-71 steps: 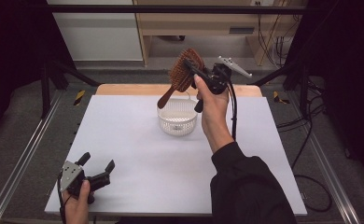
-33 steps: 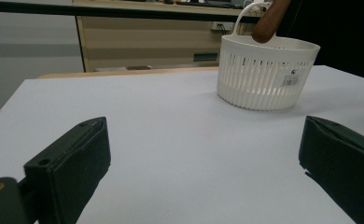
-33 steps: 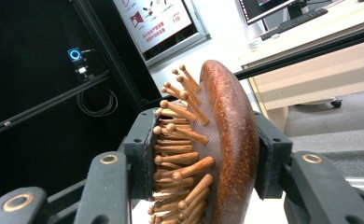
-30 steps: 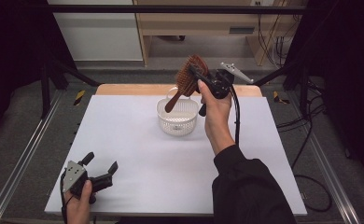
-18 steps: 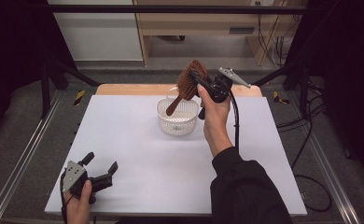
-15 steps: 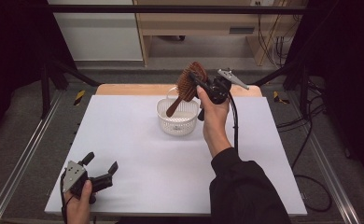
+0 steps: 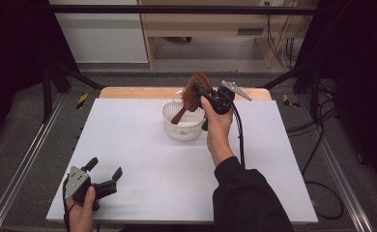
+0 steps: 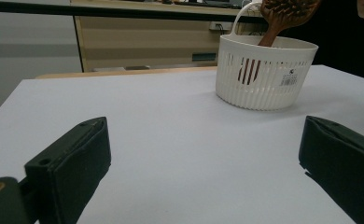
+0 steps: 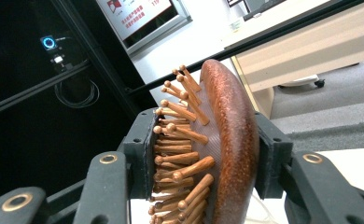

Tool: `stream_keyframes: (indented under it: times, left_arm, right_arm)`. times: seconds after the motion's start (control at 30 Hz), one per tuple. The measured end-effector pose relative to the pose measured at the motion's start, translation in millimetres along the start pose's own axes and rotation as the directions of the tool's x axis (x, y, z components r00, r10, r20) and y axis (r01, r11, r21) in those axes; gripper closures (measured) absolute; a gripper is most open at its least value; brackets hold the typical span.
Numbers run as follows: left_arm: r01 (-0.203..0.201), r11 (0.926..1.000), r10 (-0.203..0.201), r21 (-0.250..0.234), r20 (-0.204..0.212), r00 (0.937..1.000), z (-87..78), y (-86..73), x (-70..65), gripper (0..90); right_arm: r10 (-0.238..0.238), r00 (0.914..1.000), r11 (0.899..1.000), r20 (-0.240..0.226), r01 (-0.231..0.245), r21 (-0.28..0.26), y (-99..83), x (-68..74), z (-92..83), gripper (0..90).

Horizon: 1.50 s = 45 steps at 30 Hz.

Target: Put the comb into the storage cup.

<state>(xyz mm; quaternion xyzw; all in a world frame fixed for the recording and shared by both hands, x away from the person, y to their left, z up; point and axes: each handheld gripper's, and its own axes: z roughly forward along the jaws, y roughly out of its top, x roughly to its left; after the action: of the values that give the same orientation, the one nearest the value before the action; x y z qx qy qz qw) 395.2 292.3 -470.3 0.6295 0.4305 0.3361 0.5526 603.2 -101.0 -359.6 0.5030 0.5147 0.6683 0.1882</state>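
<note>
Hairbrush (image 7: 192,93) handle-down in white basket (image 7: 176,128)

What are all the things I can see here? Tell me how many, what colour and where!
hairbrush: one, brown wood with pegs, handle down in the basket, head clamped by the right gripper
basket: one, white slatted plastic with a handle, far middle of the table
table: one, white top
desk: one, pale wood, on the floor beyond the table
cables: several, black, on the floor at the far right
left gripper: one, black, near left corner, jaws apart
right gripper: one, black, above the basket
sleeve: one, black, right arm
</note>
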Motion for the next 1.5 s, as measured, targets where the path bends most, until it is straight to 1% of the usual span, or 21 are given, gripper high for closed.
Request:
stream_keyframes:
  times: [0.1,0.3,0.4,0.5,0.6,0.83,1.0,1.27,1.5]
  left_arm:
    - [0.001,1.0000,-0.001,0.001,0.001,1.0000,0.2,-0.2,-0.2,2.3]
    - [0.003,1.0000,-0.003,0.003,0.002,1.0000,0.4,-0.3,-0.3,2.3]
    - [0.002,1.0000,-0.003,0.007,0.004,1.0000,0.9,-0.6,-0.7,2.3]
    - [0.003,1.0000,-0.003,0.008,0.005,1.0000,1.1,-0.6,-0.7,2.3]
    - [0.003,1.0000,-0.003,0.007,0.004,1.0000,0.9,-0.5,-0.5,2.3]
    - [0.003,0.9999,-0.003,0.010,0.006,1.0000,1.2,-0.7,-1.1,2.5]
    - [0.003,0.9999,-0.004,0.011,0.008,1.0000,1.8,-0.8,-1.2,2.7]
    - [0.004,0.9999,-0.004,0.013,0.009,1.0000,2.2,-1.0,-1.4,2.7]
    - [0.004,0.9999,-0.004,0.012,0.010,0.9999,2.1,-0.9,-1.4,2.7]
  right_arm:
    - [-0.009,1.0000,1.000,-0.003,0.009,0.004,-2.5,0.2,1.0,50.4]
    - [-0.004,1.0000,1.000,-0.004,0.004,0.013,-10.8,-0.4,3.8,50.3]
    - [0.006,1.0000,1.000,0.003,-0.006,0.010,-14.6,-1.2,4.5,50.2]
    - [0.003,1.0000,1.000,0.003,-0.003,0.016,-17.7,-0.4,5.9,50.2]
    - [0.008,0.9999,1.000,0.008,-0.008,0.017,-19.5,0.0,7.7,50.2]
    - [0.000,1.0000,1.000,0.006,0.000,0.017,-22.9,1.9,8.1,50.2]
    - [-0.004,0.9999,1.000,0.010,0.004,0.016,-25.6,0.7,8.4,50.2]
    - [-0.007,1.0000,1.000,0.000,0.007,0.014,-27.9,2.0,10.2,50.2]
    - [-0.009,1.0000,1.000,0.002,0.008,0.014,-29.0,1.7,11.1,50.2]
